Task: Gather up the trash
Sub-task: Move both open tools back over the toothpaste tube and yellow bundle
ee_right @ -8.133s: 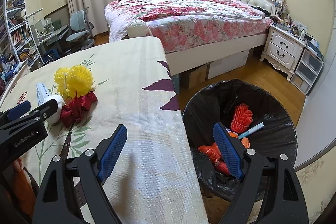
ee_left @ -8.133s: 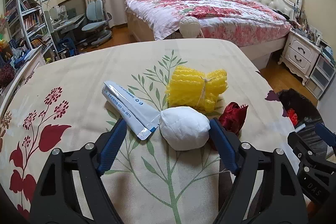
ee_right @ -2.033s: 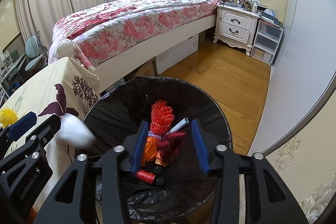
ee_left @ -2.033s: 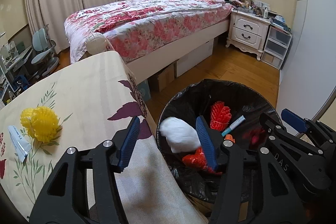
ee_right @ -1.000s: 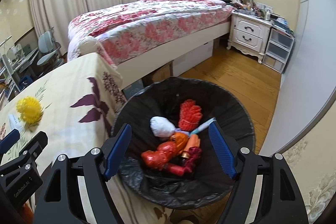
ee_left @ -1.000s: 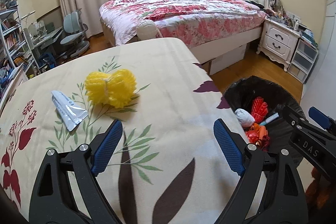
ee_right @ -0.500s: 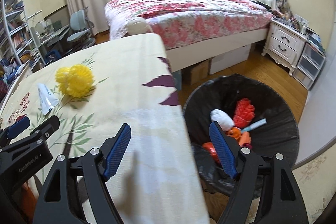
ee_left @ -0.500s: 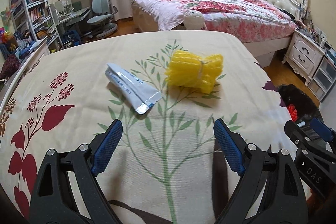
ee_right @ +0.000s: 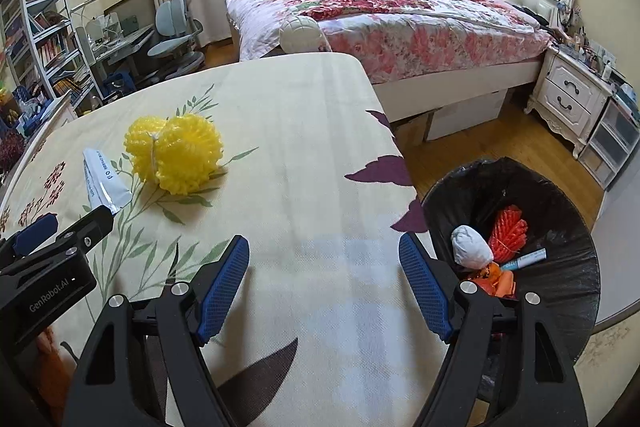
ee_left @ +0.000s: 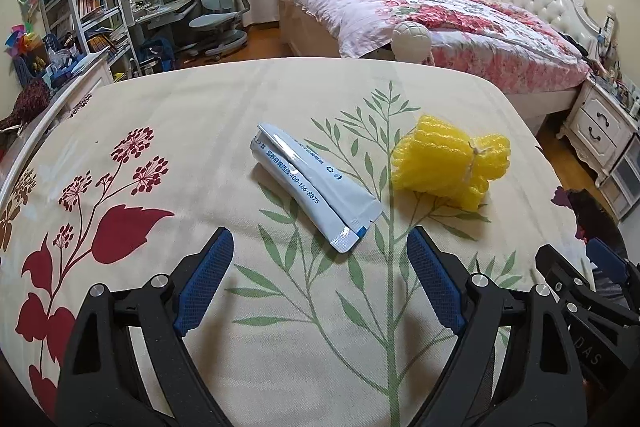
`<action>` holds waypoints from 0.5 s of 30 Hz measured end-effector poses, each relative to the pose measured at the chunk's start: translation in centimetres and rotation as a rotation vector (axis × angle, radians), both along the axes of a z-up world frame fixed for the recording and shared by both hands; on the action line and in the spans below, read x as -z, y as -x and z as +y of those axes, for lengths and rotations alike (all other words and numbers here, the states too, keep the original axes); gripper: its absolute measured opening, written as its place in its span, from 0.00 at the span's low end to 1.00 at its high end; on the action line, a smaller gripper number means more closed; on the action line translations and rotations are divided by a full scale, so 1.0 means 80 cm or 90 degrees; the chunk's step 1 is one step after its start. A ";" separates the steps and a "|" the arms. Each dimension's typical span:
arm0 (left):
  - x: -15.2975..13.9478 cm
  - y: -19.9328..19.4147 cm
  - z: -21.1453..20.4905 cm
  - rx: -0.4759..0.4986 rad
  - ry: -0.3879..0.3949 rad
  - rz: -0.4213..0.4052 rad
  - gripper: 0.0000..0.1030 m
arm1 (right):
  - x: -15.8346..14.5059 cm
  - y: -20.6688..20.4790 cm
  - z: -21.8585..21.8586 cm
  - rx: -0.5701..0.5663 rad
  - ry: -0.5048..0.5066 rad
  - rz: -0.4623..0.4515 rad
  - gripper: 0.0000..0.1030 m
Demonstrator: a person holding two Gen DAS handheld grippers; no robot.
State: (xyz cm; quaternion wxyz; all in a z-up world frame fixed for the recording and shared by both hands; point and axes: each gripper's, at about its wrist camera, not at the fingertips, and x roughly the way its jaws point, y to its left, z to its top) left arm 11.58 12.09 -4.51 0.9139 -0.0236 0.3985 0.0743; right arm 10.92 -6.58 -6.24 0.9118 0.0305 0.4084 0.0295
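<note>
Both grippers, left gripper [ee_left: 320, 275] and right gripper [ee_right: 324, 281], open and empty; white paper wad [ee_right: 471, 248] lies in black-lined bin [ee_right: 560, 291]; yellow foam net [ee_left: 450, 163] and grey-white foil sachet [ee_left: 312, 191] left on table [ee_left: 200, 115].

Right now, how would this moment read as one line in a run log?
left gripper: jaws open, empty | right gripper: jaws open, empty | on table: pouch, yellow foam net | bin: white wad inside
</note>
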 end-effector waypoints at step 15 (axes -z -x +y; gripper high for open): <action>0.005 -0.042 0.017 -0.022 0.002 0.020 0.84 | 0.000 -0.032 0.014 -0.017 0.000 0.005 0.73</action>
